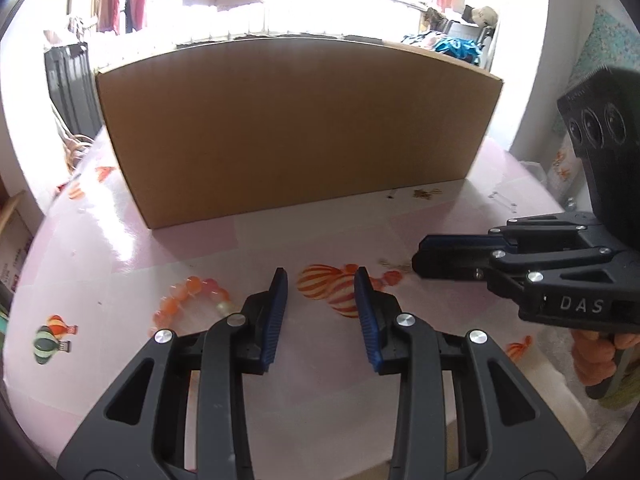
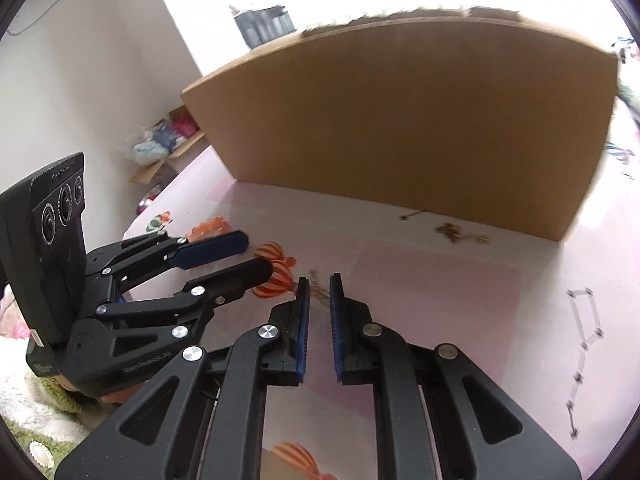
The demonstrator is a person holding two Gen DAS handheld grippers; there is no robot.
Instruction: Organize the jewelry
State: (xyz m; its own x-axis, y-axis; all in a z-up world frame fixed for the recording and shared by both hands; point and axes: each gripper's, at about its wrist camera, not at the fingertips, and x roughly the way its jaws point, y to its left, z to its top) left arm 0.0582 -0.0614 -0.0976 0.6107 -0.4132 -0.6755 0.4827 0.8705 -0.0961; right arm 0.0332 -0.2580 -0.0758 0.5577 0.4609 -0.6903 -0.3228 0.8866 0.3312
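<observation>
A cardboard box stands on the pink table; it also shows in the right wrist view. An orange bead bracelet lies left of my left gripper, which is open and empty over a printed balloon. My right gripper has its jaws narrowly apart around a thin gold chain on the table; in the left wrist view it comes in from the right. A gold trinket lies by the box base. A clear link chain lies at right.
The tablecloth is pink with printed hot-air balloons. A small dark pin lies near the box. Clothes and a window are behind. A box of items sits on the floor left of the table.
</observation>
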